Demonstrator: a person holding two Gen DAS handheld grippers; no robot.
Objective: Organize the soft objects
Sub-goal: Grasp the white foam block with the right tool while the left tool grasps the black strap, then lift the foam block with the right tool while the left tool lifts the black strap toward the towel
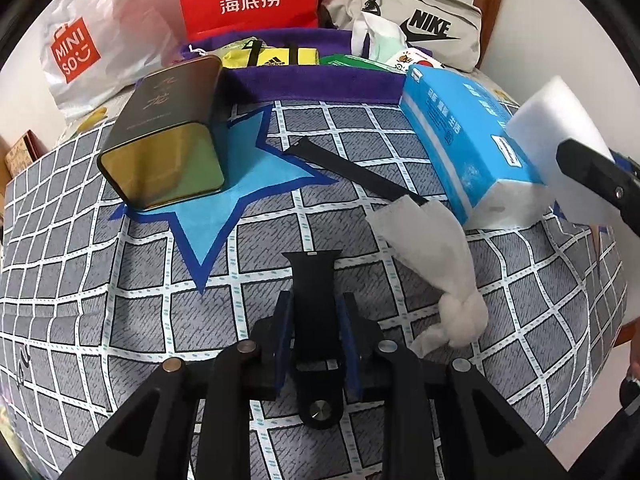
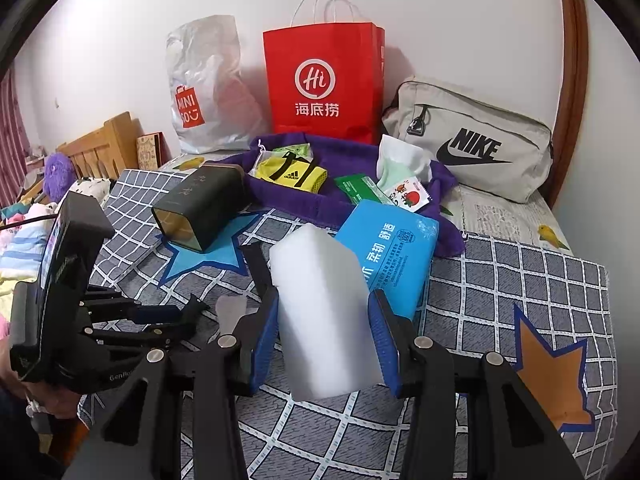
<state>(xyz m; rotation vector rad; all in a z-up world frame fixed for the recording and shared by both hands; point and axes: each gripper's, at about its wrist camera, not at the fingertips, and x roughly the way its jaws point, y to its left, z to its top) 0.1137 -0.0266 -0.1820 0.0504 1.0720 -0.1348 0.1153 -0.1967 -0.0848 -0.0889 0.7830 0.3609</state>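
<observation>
Holding a Strap and a Sponge Over the Bed

We hold two tongs above a bed with a grey checked blanket (image 1: 120,320). Our left gripper (image 1: 316,336) is clenched on a black watch strap (image 1: 314,280). The strap sticks out forward between the blue pads (image 1: 285,332), and its metal stud shows near the bottom of the left view. Our right gripper (image 2: 326,340) squeezes a white sponge block (image 2: 320,304) between its blue pads. The block stands up tall in the grip, above the blanket.

A second black strap piece (image 1: 352,170) lies flat on the blanket, next to a blue star patch (image 1: 248,184). A knotted white tissue (image 1: 436,264) lies just to its right, with one end touching the strap's tip. A blue tissue pack (image 1: 460,136) rests near them. A dark tin box (image 1: 164,136) lies on its side on the star.

Farther back sits a purple cloth bag (image 2: 352,156), open wide. Inside it we see a yellow Adidas pouch (image 2: 290,174), a green packet (image 2: 356,186) and a white wet-wipe pack (image 2: 400,160). Behind the bag stand a red paper bag (image 2: 320,84), a white Miniso bag (image 2: 204,92) and a grey Nike bag (image 2: 472,140) against the wall.
</observation>
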